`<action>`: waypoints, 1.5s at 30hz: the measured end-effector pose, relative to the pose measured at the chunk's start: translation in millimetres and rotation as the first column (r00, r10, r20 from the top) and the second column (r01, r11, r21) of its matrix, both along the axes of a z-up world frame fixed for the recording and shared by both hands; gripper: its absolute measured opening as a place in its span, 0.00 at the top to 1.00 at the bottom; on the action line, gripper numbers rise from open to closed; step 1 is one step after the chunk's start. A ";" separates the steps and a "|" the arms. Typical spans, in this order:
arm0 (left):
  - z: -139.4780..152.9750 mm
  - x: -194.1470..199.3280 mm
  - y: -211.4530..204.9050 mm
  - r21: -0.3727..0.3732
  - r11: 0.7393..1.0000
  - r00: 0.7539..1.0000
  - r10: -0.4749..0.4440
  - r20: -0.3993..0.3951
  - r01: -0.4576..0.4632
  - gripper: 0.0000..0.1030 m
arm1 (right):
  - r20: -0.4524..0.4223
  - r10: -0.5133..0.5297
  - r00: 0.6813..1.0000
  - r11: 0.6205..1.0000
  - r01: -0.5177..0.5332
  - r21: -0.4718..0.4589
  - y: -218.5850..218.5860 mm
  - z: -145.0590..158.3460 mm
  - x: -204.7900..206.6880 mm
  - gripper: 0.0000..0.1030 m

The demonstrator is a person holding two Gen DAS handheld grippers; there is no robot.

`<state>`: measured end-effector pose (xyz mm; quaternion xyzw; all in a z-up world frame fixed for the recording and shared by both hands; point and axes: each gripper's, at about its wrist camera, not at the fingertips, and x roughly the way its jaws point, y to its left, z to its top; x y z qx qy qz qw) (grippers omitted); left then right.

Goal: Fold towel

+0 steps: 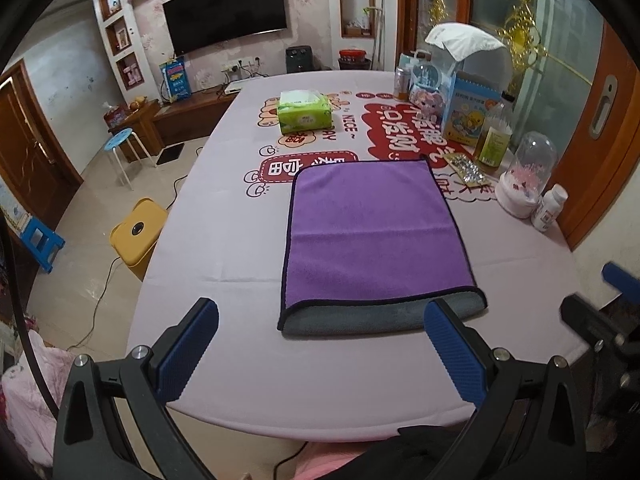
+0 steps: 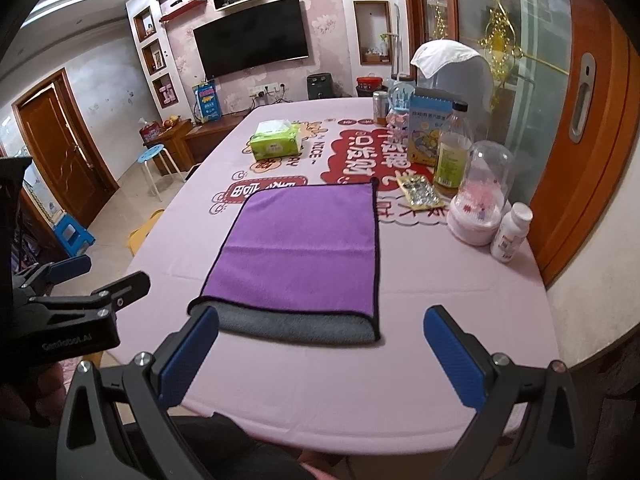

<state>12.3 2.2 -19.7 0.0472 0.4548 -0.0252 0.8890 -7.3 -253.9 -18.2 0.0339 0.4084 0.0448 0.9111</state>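
The towel (image 1: 372,240) lies once-folded on the bench (image 1: 224,248), my left gripper (image 1: 320,322) and right gripper (image 2: 320,330) near its fold, fingers spread and empty; further folds, I judge, remain.

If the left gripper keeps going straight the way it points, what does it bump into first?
Probably the folded purple towel. The left gripper is open, and the towel's grey near edge lies right ahead between its fingers. It may skim over instead, since its height above the table is unclear.

Purple towel (image 2: 304,252) folded on the pink table (image 2: 440,300), grey underside showing along its near edge, right gripper (image 2: 320,344) with blue fingers (image 2: 452,354) spread wide above the table's near edge, left gripper (image 2: 86,276) at far left, green tissue pack (image 2: 275,142) beyond.
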 end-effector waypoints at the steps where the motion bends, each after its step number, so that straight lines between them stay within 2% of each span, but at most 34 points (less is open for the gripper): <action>1: -2.1 3.5 0.1 0.008 1.000 1.000 -0.006 -0.005 0.006 0.01 | 0.001 0.001 1.000 1.000 -0.001 -0.002 -0.9 -0.6 3.0 0.00; 11: -27.3 40.2 6.3 0.032 0.997 0.995 -0.072 -0.072 0.075 0.01 | -0.013 0.057 0.998 0.998 -0.057 -0.022 -12.5 -24.6 39.5 0.01; 23: -83.4 90.7 15.5 0.008 0.994 0.972 -0.103 -0.210 0.107 0.01 | 0.007 0.154 0.988 0.985 -0.153 -0.074 -20.0 -73.0 61.6 0.01; 33: -131.6 119.6 19.2 0.012 0.991 0.942 -0.120 -0.312 0.130 0.01 | -0.105 0.196 0.975 0.978 -0.202 -0.049 -21.4 -123.6 82.1 0.04; 40: -162.7 132.0 18.9 0.031 0.990 0.918 -0.113 -0.381 0.134 0.01 | -0.199 0.212 0.957 0.975 -0.221 -0.021 -21.6 -156.8 96.7 0.09; 45: -179.5 137.3 22.2 0.014 0.992 0.900 -0.105 -0.422 0.122 0.01 | -0.247 0.224 0.943 0.972 -0.233 -0.006 -21.8 -173.8 103.8 0.16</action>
